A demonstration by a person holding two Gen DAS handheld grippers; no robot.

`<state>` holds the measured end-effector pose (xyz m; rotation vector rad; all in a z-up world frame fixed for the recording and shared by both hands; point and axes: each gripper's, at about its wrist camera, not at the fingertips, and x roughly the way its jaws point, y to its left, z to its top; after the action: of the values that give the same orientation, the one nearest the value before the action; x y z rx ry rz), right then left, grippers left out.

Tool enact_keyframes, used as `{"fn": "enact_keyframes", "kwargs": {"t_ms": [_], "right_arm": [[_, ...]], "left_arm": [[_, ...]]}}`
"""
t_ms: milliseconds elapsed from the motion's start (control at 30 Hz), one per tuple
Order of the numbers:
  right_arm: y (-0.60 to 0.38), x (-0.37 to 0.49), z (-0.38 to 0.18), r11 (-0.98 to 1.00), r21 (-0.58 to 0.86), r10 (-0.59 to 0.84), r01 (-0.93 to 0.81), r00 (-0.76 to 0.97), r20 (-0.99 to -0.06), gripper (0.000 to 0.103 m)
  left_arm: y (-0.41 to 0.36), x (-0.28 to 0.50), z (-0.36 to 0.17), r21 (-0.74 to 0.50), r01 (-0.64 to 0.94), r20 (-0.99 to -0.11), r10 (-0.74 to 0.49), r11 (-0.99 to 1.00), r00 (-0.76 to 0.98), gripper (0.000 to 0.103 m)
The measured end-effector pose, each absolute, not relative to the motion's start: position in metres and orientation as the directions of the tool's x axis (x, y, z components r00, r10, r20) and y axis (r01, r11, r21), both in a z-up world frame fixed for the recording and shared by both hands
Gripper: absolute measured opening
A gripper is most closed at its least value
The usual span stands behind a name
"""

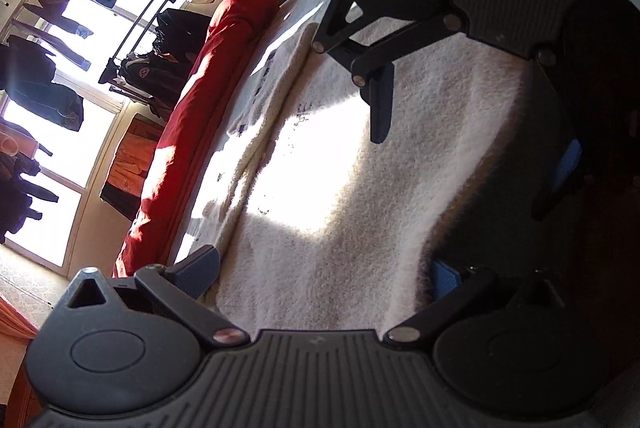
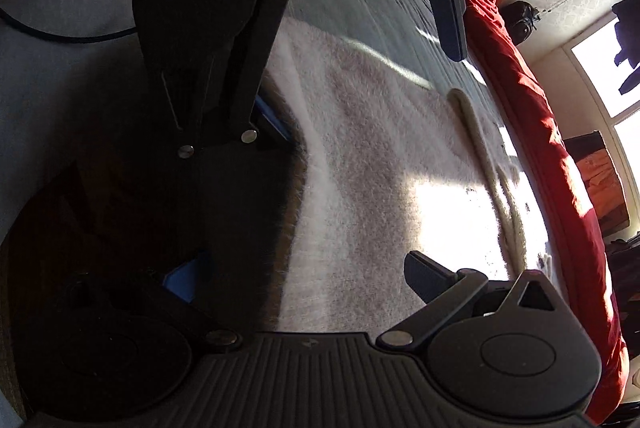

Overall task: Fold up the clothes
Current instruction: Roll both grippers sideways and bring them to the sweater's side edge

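the left gripper has its two blue-padded fingers spread wide, hovering low over a fluffy white fleece garment that fills the gap between them without being pinched. the right gripper is likewise spread apart, the same fleece lying flat between and ahead of its fingers. each gripper faces the other across the cloth. the fleece is spread on a grey bed sheet, a sun patch on it. beyond lies a rolled red blanket, then dark clothes on a hanging rack.
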<state>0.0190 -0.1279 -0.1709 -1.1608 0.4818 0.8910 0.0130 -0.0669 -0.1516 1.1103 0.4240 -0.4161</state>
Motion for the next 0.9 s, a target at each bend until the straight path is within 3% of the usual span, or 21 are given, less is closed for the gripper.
{"fn": "enact_keyframes", "kwargs": {"t_ms": [200,533,900], "right_arm": [[-0.162,0.033,-0.177,0.135,-0.71,0.21,-0.691,0.721,-0.661,0.103],[-0.269,0.039,-0.182,0.26,-0.748,-0.005,-0.61,0.774,-0.633,0.103],[-0.233,0.026,-0.173,0.297,-0.7,0.168,-0.649,0.757,-0.631,0.103]], "left_arm": [[-0.059,0.011,-0.156,0.758,0.532,-0.531,-0.116,0.377,0.839,0.102],[-0.045,0.01,-0.171,0.776,0.553,-0.564,-0.058,0.305,0.824,0.102],[-0.077,0.012,-0.173,0.791,0.55,-0.546,-0.096,0.266,0.832,0.102]]}}
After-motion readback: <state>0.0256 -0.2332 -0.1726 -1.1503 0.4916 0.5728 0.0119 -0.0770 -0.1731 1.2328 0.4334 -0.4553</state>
